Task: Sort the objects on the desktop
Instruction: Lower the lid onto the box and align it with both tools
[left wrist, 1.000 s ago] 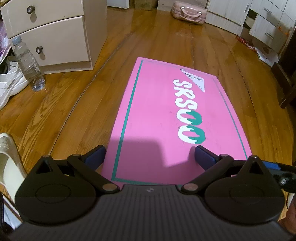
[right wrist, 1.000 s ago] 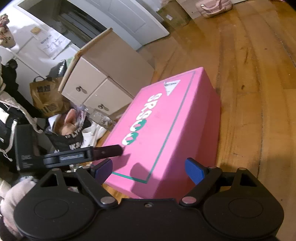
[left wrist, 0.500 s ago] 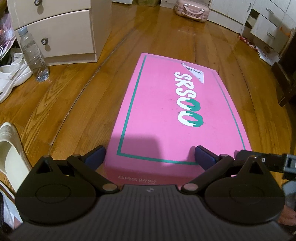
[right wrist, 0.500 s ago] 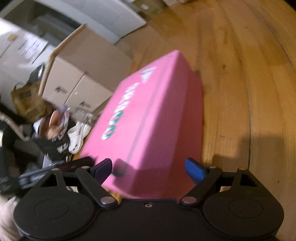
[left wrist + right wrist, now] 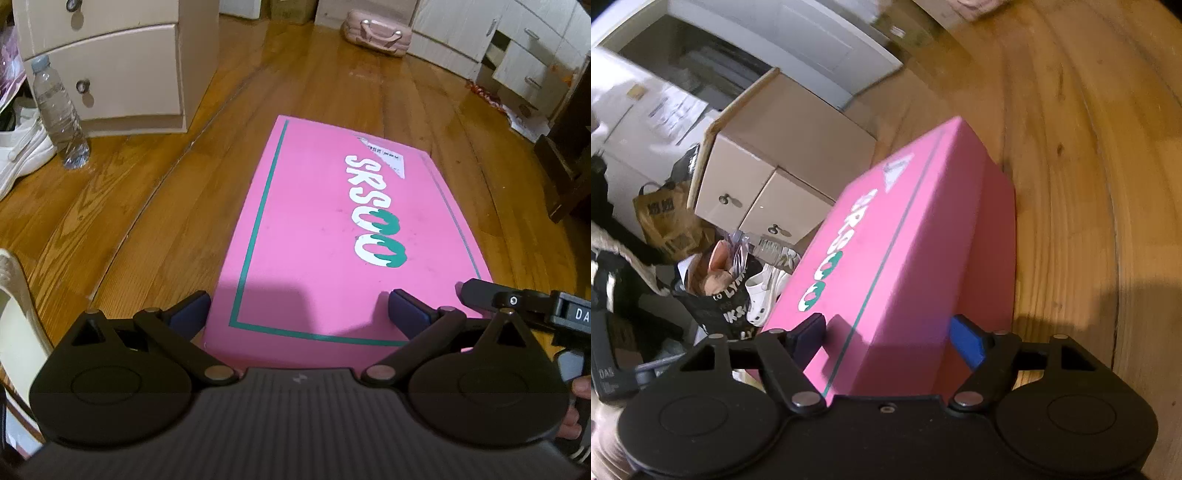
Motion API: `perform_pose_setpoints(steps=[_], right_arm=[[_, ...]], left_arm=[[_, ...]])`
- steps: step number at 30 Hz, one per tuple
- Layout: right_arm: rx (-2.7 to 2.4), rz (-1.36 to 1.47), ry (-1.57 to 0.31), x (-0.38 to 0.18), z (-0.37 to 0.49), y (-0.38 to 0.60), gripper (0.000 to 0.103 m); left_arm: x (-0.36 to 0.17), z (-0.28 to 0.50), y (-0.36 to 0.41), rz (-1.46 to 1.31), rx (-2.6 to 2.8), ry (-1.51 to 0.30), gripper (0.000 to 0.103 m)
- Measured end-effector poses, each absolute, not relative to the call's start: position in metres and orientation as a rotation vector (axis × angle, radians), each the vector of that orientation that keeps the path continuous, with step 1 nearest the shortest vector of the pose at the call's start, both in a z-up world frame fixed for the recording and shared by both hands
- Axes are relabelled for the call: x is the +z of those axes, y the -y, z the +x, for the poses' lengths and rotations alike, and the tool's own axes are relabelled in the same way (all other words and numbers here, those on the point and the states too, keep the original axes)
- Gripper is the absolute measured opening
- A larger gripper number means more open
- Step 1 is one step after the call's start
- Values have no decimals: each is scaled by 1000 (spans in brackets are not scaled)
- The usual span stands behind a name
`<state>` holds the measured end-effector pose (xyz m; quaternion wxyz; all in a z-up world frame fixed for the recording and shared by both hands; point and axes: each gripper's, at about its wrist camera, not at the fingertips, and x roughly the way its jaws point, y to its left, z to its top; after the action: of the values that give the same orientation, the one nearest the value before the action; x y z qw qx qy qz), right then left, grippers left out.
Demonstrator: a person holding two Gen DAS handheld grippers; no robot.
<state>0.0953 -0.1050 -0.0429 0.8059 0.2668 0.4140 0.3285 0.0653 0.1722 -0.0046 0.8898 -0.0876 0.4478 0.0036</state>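
My right claw (image 5: pixel 892 338) is closing on the near corner of the pink box (image 5: pixel 905 251): one pad sits on the lid, the blue pad against the side wall, and whether they already press I cannot tell. My left claw (image 5: pixel 297 308) hangs spread wide over the box's near end, one finger (image 5: pixel 188 312) off its left edge, the other above the lid, holding nothing. The box lies flat on the wooden floor (image 5: pixel 122 206). Beyond it to the left stand a drawer unit (image 5: pixel 110 62) and a water bottle (image 5: pixel 59 114); a pink bag (image 5: pixel 376 33) lies far off.
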Motion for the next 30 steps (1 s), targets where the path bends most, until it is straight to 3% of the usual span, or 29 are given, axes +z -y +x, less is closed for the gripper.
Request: perform_pose_setpoints(steps=[1, 5, 13, 21, 24, 30], right_arm=[[703, 507, -841, -35, 90, 104, 66], [727, 426, -852, -25, 89, 101, 65], [710, 551, -964, -46, 101, 107, 70], [699, 466, -964, -36, 87, 101, 70], [705, 355, -940, -17, 76, 94, 76], [642, 242, -996, -17, 71, 83, 77]], left_arm=[[-5, 64, -172, -180, 7, -920, 103], [-10, 59, -175, -189, 1, -916, 103], [-19, 62, -177, -210, 12, -947, 103], [-16, 64, -167, -185, 78, -1017, 103], [-8, 59, -155, -146, 67, -1035, 103], [-8, 59, -138, -105, 24, -1038, 103]])
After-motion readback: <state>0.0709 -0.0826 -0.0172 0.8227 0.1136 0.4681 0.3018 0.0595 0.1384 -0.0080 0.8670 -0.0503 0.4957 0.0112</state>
